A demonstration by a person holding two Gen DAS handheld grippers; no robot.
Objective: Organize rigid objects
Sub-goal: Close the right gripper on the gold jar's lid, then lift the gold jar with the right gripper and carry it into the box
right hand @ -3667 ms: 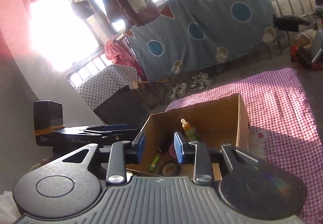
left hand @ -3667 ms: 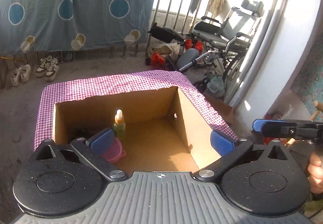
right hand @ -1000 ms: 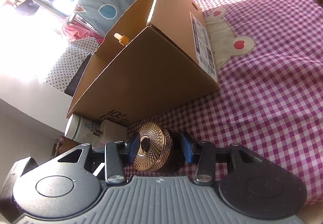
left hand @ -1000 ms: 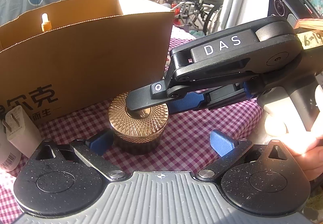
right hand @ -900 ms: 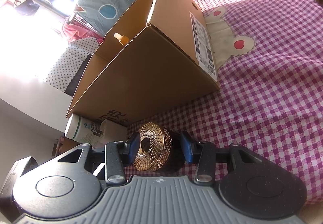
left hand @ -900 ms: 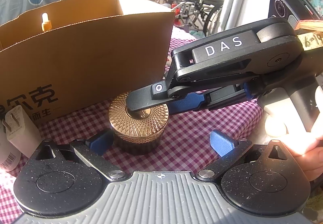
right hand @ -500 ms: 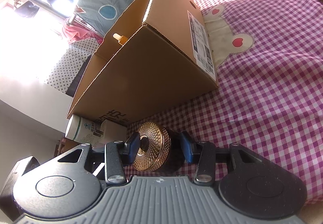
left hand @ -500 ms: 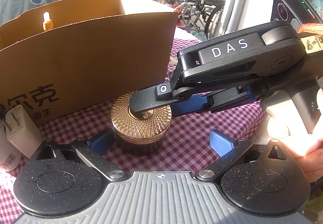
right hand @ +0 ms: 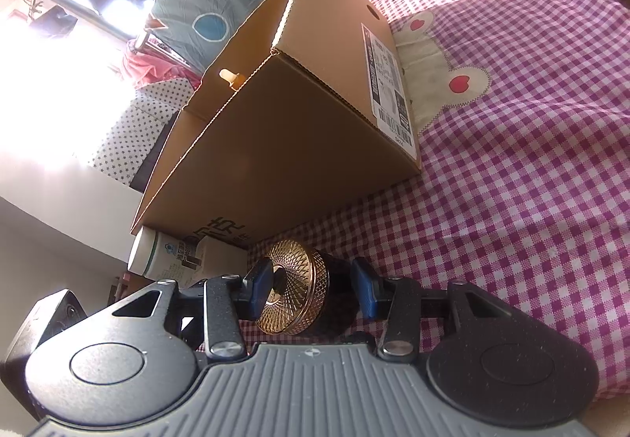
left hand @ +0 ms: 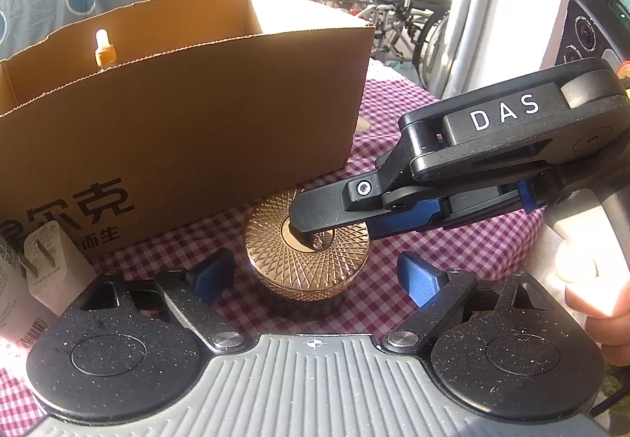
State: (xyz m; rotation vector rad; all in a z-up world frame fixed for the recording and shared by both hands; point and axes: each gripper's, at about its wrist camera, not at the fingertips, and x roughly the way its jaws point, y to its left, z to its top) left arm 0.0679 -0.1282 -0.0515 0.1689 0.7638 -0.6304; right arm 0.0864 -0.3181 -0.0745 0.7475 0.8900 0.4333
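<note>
Your right gripper jaws clamp the gold-lidded jar top and bottom, jar on checked cloth by cardboard box, your left gripper jaws closing around it, pads not touching.

The round jar has a glossy, copper-toned metallic lid cut with a fine diamond lattice, above a dark, shiny body. The cardboard box is matt brown corrugated board with ragged torn top edges, standing on a woven purple-and-white checked cloth. Both grippers show speckled matt black plastic arms, ribbed grey housing and textured blue pads.
</note>
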